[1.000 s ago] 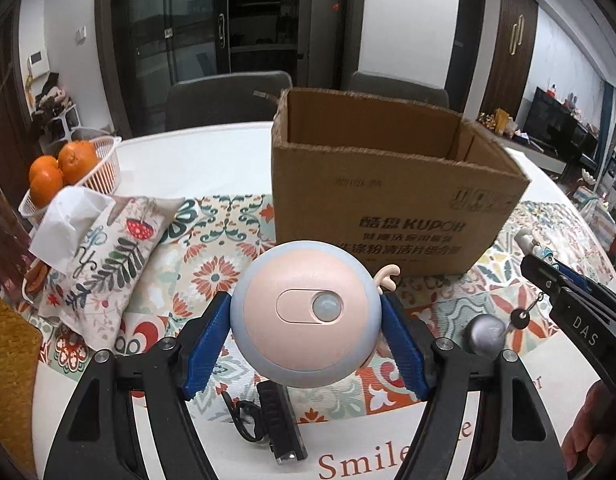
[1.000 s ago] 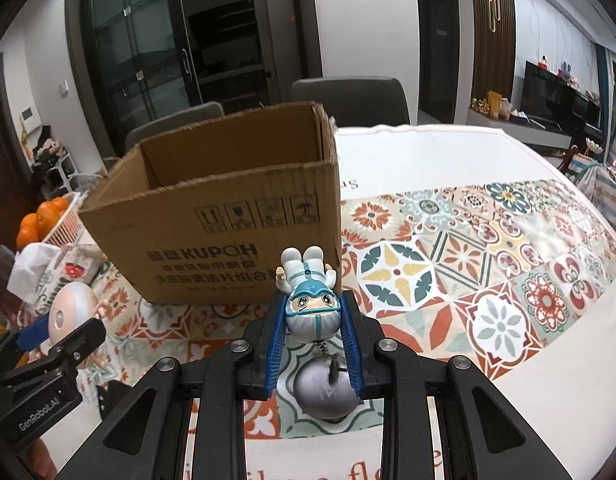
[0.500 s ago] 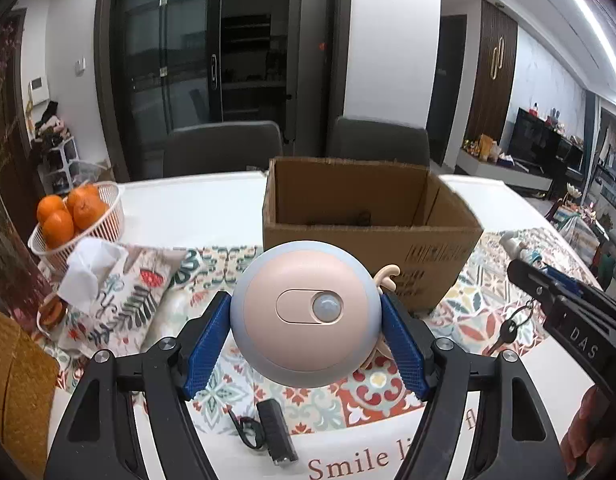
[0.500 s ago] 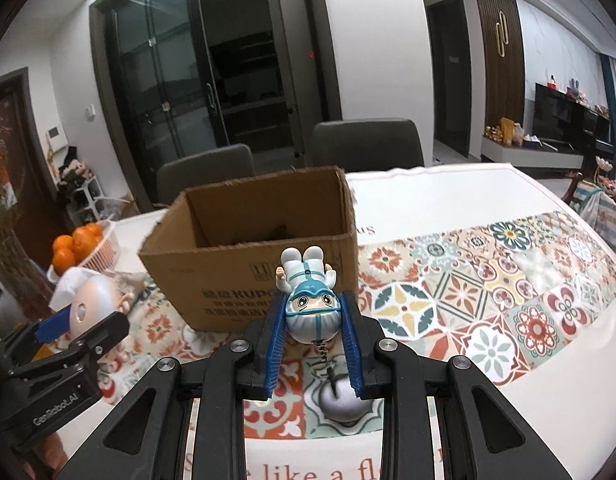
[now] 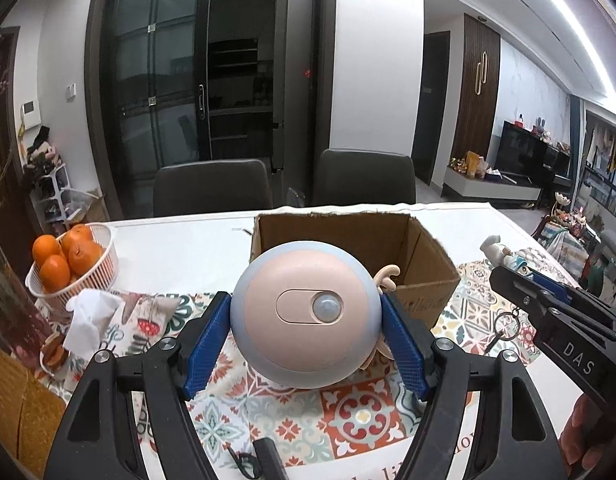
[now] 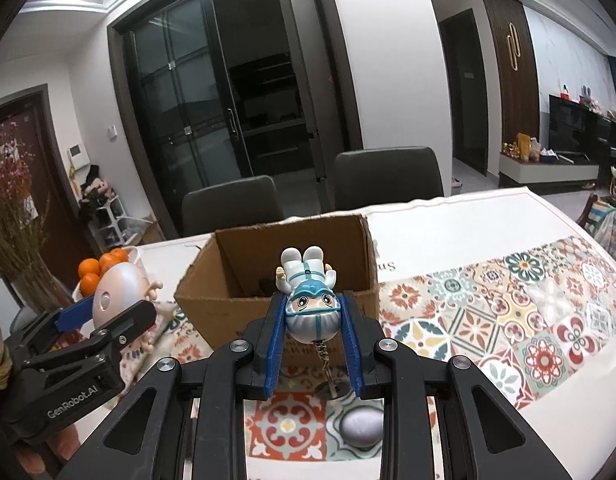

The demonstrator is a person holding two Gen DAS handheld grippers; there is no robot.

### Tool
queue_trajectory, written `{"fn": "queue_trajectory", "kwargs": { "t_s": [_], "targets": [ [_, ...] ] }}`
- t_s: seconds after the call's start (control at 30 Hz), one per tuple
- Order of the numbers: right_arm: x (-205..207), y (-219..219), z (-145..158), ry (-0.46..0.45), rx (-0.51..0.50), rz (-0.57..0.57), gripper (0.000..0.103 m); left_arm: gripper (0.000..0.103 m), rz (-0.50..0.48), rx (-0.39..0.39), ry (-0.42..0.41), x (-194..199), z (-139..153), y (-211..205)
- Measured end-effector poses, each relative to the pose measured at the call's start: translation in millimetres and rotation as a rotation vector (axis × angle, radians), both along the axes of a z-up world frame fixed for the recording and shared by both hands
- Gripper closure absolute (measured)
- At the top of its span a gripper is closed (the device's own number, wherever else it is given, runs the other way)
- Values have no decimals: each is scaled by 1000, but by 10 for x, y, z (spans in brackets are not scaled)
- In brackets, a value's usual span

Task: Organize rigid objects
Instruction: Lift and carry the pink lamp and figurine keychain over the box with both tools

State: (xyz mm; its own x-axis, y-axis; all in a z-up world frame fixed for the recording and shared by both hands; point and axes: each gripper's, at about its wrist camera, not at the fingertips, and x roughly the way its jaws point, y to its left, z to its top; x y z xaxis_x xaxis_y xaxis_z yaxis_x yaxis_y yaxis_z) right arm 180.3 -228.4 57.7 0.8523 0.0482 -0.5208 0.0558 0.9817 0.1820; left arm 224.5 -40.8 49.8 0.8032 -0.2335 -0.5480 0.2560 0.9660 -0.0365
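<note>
The left tongs (image 5: 306, 322) grip a round toy (image 5: 306, 314), pink-faced with a pale blue rim, its blue pads (image 5: 208, 344) pressed against both sides. The toy is held in the air on the near side of the box (image 5: 424, 276), whose open top faces up. A small peach hand-like part sticks out at the toy's right edge.

The right tongs (image 6: 313, 322) clamp a small figure (image 6: 308, 300) in a white-and-teal suit, held upside down by its head, feet pointing toward the box (image 6: 228, 312). A chain hangs from the figure's head to a grey ball (image 6: 362, 428), which sits low over the patterned cloth (image 6: 508, 320) in front of the box; whether the ball touches the cloth cannot be told. In the left view the figure (image 5: 504, 254) is to the right of the box, above the worktop (image 5: 188, 240).

The box stands on the cloth near the middle of the worktop. Something dark lies on its floor, too dim to make out. Left of the box sits a white basket (image 5: 104, 268) of oranges (image 5: 52, 272), and nearer than that a floral pouch (image 5: 136, 320) with a white tissue (image 5: 88, 320) on it. A black gadget (image 5: 268, 458) with a cord lies on the cloth well in front of the box, under the left tongs. Two dark chairs (image 5: 212, 192) stand behind the box at the far edge of the worktop.
</note>
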Motion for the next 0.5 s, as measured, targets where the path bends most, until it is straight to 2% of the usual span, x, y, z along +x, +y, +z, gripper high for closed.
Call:
{"fn": "queue_trajectory", "kwargs": {
  "t_s": [0.5],
  "targets": [
    [403, 92, 156, -42, -42, 44, 75, 29, -31, 17, 13, 488, 143, -130]
  ]
}}
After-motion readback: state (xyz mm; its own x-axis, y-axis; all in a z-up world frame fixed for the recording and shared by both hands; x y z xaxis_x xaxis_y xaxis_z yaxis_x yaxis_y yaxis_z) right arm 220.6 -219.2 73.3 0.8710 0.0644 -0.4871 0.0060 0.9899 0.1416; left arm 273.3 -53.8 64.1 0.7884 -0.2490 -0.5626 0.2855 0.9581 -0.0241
